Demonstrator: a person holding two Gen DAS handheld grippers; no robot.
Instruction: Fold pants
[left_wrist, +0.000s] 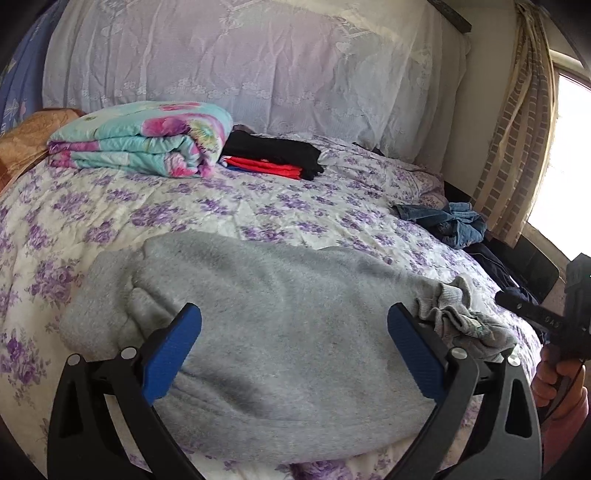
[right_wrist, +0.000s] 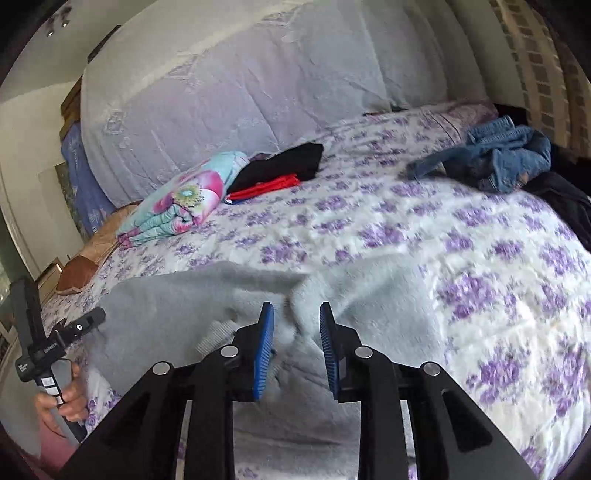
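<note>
Left wrist view: the left gripper (left_wrist: 294, 347) stands wide open, its blue pads well apart and empty above the grey pants (left_wrist: 280, 317). The pants lie folded across the near part of the purple-flowered bedspread (left_wrist: 221, 206), their near edge hidden behind the gripper's frame. A ribbed cuff (left_wrist: 458, 317) bunches just beside the right-hand pad. At the right edge a hand (left_wrist: 554, 380) holding the other tool is cut off.

Right wrist view: the picture is blurred on its right side. The right gripper (right_wrist: 296, 350) has its jaws narrowed, with a raised fold of the pants (right_wrist: 207, 295) standing between them. Whether the pads press the cloth is hard to make out.
</note>
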